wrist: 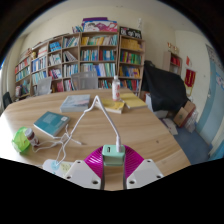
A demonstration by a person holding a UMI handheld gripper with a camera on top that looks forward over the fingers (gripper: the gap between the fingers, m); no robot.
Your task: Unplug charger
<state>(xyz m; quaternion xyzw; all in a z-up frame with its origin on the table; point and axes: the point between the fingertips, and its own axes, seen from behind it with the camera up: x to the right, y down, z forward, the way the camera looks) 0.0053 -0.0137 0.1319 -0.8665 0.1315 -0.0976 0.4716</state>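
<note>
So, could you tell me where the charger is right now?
In the gripper view, the green charger stands on the wooden table between the open jaws, its white cable trailing left.

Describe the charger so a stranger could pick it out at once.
On the round wooden table before the bookshelves, look just ahead of the open gripper. The charger is a small pale green block on a magenta disc, the only thing trailing a white cable.
</note>
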